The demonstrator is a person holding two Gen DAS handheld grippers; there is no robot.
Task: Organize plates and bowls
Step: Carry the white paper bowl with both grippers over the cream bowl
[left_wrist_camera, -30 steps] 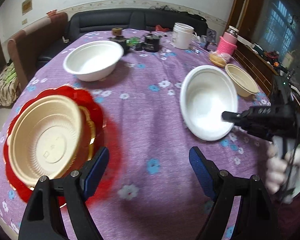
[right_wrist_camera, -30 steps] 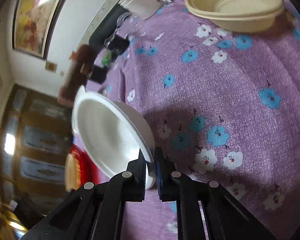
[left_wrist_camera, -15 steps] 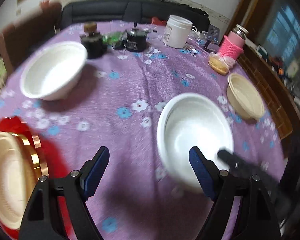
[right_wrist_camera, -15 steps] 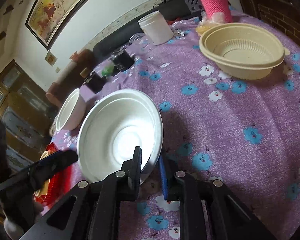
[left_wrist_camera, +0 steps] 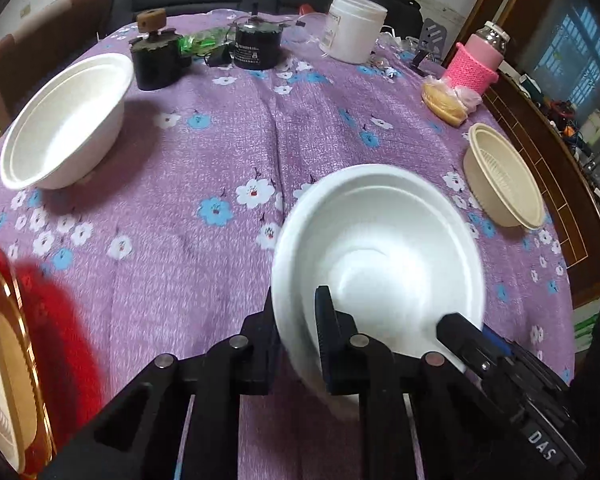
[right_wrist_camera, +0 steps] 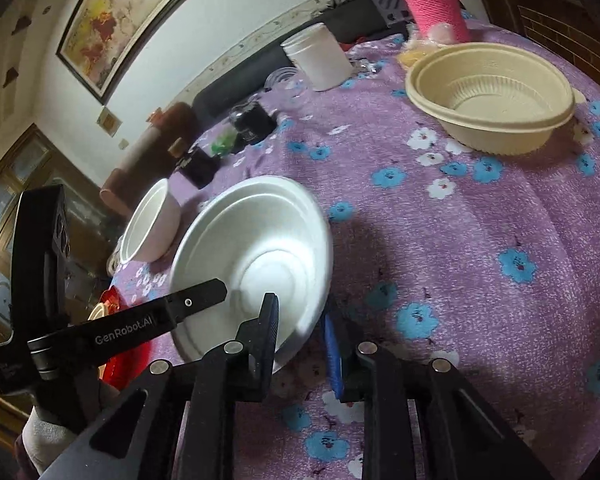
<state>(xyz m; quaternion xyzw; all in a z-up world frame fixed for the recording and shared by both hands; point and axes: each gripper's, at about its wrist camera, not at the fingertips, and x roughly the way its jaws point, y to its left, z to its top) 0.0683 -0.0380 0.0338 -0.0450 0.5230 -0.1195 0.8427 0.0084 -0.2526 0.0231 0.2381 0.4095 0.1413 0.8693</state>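
Observation:
A white foam bowl [left_wrist_camera: 380, 256] is held above the purple flowered tablecloth. My left gripper [left_wrist_camera: 298, 324] is shut on its near rim. In the right wrist view the same bowl [right_wrist_camera: 256, 256] sits between my right gripper's [right_wrist_camera: 302, 326] parted fingers, which straddle the rim without pinching it. A second white bowl [left_wrist_camera: 66, 120] stands at the left. A beige bowl [left_wrist_camera: 502, 180] stands at the right, also in the right wrist view [right_wrist_camera: 492, 96]. A beige bowl on a red and gold plate [left_wrist_camera: 4, 356] lies at the near left edge.
At the back of the table stand a white jar [left_wrist_camera: 354, 26], two black pots [left_wrist_camera: 256, 46], a pink-sleeved bottle [left_wrist_camera: 478, 66] and a small wrapped dish [left_wrist_camera: 446, 98]. A dark sofa lies behind the table. A wooden cabinet runs along the right.
My left gripper moved right to the white bowl and shut on its near rim. My right gripper, shut on the rim earlier, has parted its fingers. The bowl has levelled out.

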